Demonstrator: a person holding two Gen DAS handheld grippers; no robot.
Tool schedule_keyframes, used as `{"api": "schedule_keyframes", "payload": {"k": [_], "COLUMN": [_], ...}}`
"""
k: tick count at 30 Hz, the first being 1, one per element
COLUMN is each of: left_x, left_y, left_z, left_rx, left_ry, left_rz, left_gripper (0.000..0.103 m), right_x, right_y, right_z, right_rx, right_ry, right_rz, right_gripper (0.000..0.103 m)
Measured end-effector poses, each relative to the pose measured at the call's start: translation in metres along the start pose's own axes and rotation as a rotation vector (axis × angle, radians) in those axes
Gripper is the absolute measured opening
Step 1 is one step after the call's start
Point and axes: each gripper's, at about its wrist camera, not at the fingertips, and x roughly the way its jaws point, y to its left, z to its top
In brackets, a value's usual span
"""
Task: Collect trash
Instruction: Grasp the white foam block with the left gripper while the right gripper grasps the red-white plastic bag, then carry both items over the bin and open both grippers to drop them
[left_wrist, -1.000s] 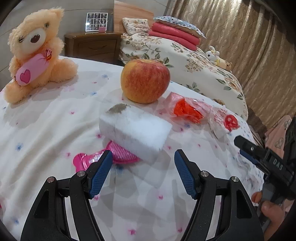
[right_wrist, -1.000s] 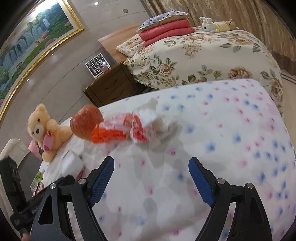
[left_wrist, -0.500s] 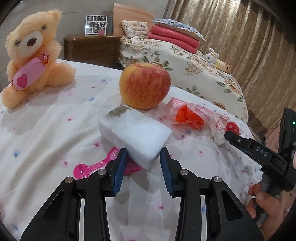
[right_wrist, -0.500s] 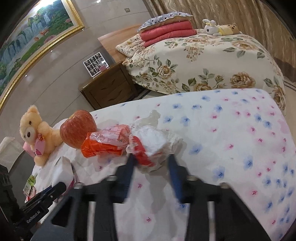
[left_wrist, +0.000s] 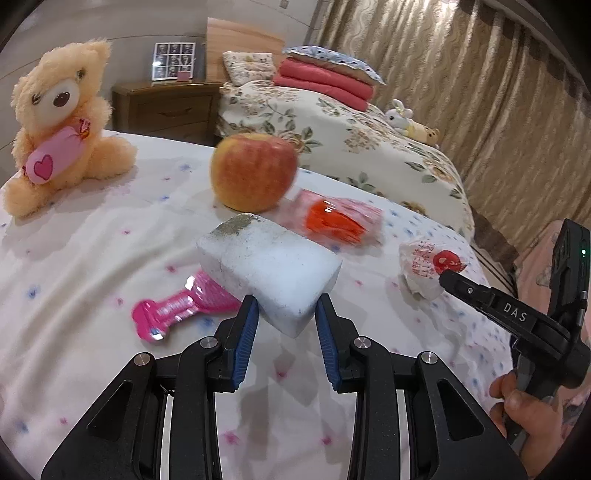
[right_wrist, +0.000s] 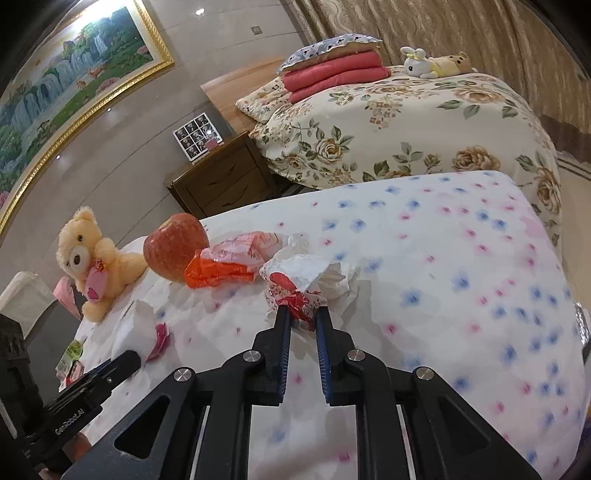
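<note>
A white foam block (left_wrist: 269, 266) with a dirty far corner lies tilted on the flowered cloth. My left gripper (left_wrist: 286, 301) is closing, its blue pads pressing on the block's near end. Under the block lies a pink foil wrapper (left_wrist: 177, 310). A crumpled white paper wrapper (right_wrist: 310, 273) with red print sits further right. My right gripper (right_wrist: 303, 312) is closing too, and its pads pinch the wrapper's red-printed near edge. Between the two pieces an orange and clear plastic wrapper (left_wrist: 332, 221) rests beside the apple.
A red-yellow apple (left_wrist: 255, 171) and a plush bear (left_wrist: 62, 122) stand on the table (left_wrist: 92, 240) behind the trash. Beyond it are a flowered bed (left_wrist: 351, 140) and a wooden nightstand (left_wrist: 166, 107). A hand (left_wrist: 528, 410) holds the right gripper at the right.
Both grippers went from wide open to closed. The left one moved up to the foam block and clamped it; the right one reached the crumpled wrapper and pinched it.
</note>
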Motion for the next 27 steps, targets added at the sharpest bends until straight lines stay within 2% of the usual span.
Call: {"api": "schedule_keyframes", "payload": {"k": [18, 27], "left_x": [-0.022, -0.033], "left_y": [-0.074, -0.106], "left_z": [-0.045, -0.063], "left_rx": [0.126, 0.195], "left_ry": [0.048, 0.058], "left_rz": [-0.142, -0.182], "left_gripper": [0.031, 0.031], "right_x": [-0.080, -0.111], "right_y": [-0.039, -0.053], "right_z": [-0.044, -0.055], "right_rx": [0.097, 0.127], "right_ry": [-0.064, -0.100], "right_rz": [-0.034, -0.053], "right_gripper": [0.013, 0.013]}}
